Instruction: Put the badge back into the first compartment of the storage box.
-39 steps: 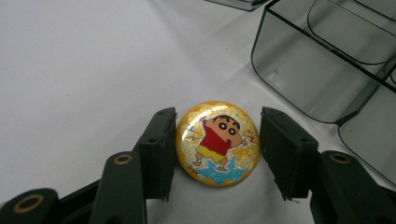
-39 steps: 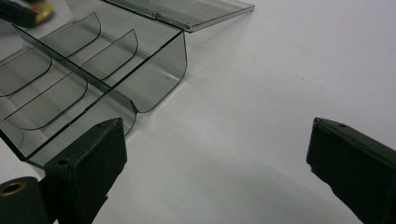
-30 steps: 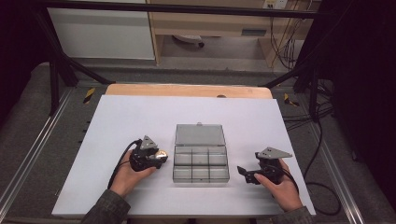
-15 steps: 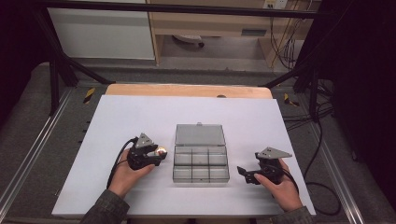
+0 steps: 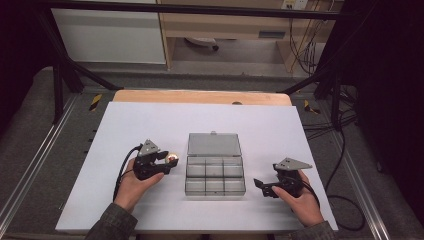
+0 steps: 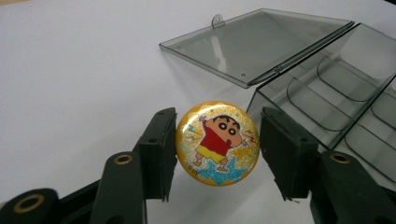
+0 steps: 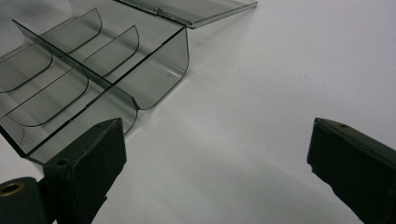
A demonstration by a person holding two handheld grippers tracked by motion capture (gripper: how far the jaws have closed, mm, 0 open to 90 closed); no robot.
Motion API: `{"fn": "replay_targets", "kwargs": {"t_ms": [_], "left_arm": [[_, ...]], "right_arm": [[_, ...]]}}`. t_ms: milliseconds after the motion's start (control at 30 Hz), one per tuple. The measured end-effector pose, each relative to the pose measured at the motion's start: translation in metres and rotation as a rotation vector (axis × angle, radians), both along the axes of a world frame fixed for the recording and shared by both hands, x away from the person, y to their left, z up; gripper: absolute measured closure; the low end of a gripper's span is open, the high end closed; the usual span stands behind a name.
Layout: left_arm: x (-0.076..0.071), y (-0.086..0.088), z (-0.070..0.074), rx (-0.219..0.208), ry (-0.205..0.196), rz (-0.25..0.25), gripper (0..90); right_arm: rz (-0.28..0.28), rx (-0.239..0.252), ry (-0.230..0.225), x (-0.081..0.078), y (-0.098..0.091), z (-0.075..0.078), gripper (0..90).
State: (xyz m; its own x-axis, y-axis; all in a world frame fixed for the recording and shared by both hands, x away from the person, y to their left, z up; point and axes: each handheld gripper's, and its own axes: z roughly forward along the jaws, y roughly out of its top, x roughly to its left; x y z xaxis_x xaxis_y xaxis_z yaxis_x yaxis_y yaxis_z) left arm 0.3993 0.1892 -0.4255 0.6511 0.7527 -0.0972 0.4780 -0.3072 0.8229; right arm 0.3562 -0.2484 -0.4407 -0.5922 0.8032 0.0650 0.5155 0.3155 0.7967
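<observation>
- high view: left gripper [image 5: 167, 161] pinches badge [image 5: 173, 158] just left of box [image 5: 215, 171], lid [image 5: 213, 144] flat open
- right gripper [image 5: 262, 186] spread, empty, near box's right edge
- bare table [image 5: 280, 130] all round

In my right gripper view the clear box [image 7: 88, 79] runs off the left edge, my left gripper view cuts it at the right, and the badge [image 5: 172, 158] is too small to read from above.
</observation>
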Motion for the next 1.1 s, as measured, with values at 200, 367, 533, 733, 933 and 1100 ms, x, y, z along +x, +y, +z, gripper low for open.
{"fn": "replay_targets", "kwargs": {"t_ms": [200,367,533,733,933,1100], "left_arm": [[-0.002,-0.003,0.007,-0.026,-0.016,-0.006,46.7],[-0.003,-0.004,0.014,-0.046,-0.029,-0.006,46.7],[-0.003,-0.009,0.02,-0.05,-0.035,-0.018,46.7],[-0.002,-0.013,0.025,-0.053,-0.038,-0.025,46.7],[-0.002,-0.018,0.029,-0.058,-0.04,-0.035,46.7],[-0.001,-0.023,0.032,-0.098,-0.034,-0.042,46.7]], "right_arm": [[0.001,-0.005,-0.001,0.0,0.0,0.0,4.8],[0.003,-0.005,-0.003,0.0,0.0,0.0,4.8],[0.006,-0.006,-0.002,0.001,0.0,-0.001,4.8],[0.003,-0.004,0.001,0.001,0.0,-0.001,4.9],[-0.006,-0.002,0.0,0.001,-0.001,-0.001,4.8],[-0.006,-0.003,0.002,0.001,-0.001,-0.001,4.8]]}}
